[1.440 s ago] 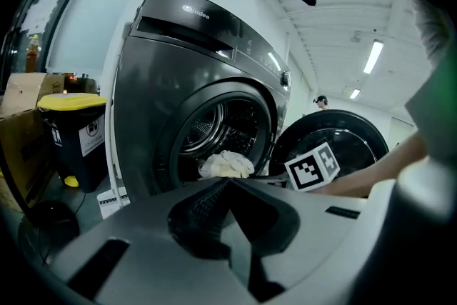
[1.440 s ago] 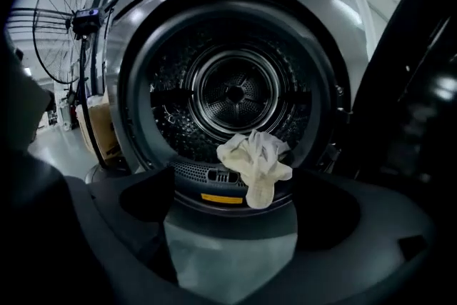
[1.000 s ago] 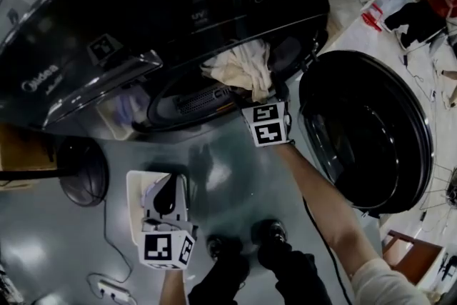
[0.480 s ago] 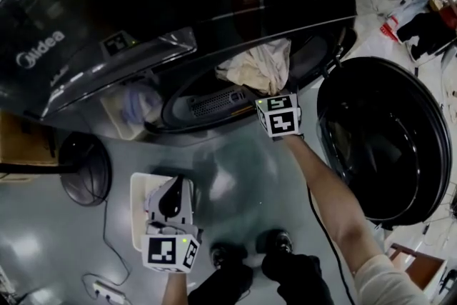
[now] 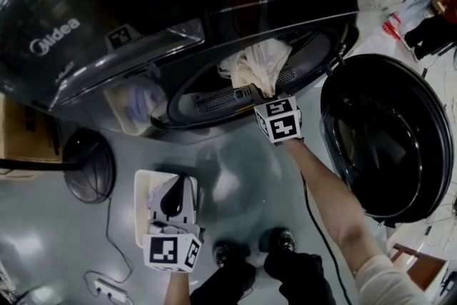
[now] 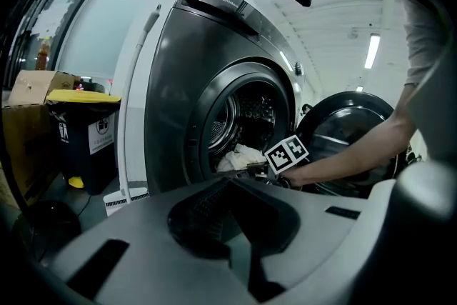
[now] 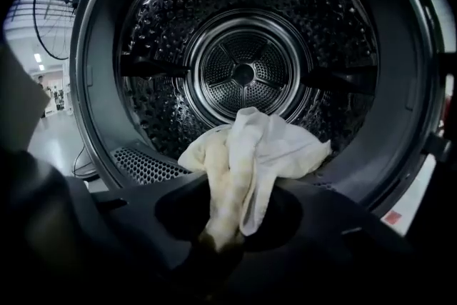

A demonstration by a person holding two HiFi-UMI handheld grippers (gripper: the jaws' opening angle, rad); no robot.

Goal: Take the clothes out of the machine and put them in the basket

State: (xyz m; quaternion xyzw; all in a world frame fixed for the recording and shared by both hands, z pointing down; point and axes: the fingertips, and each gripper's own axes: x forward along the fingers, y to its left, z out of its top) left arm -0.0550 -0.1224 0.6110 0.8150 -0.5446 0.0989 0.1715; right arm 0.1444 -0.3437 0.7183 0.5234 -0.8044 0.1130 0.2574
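A cream cloth (image 5: 257, 64) (image 7: 250, 146) hangs over the lower rim of the washing machine's drum opening (image 5: 214, 100). My right gripper (image 5: 260, 92) (image 7: 218, 241) is at that rim, its jaws closing, with a twisted fold of the cloth pinched between them. The rest of the cloth drapes back into the steel drum (image 7: 243, 71). My left gripper (image 5: 176, 181) (image 6: 246, 253) hovers shut and empty over the white basket (image 5: 139, 205) on the floor. The left gripper view also shows the cloth (image 6: 239, 156) at the drum mouth.
The machine's round door (image 5: 378, 132) stands swung open at the right. A black round object (image 5: 89, 166) and a cardboard box (image 5: 21, 136) sit left of the basket. A black bin with a yellow lid (image 6: 86, 132) stands beside the machine. My shoes (image 5: 235, 253) are near the basket.
My right gripper has edged a little lower toward the drum's rim, onto the hanging cloth. The left gripper stays over the basket.
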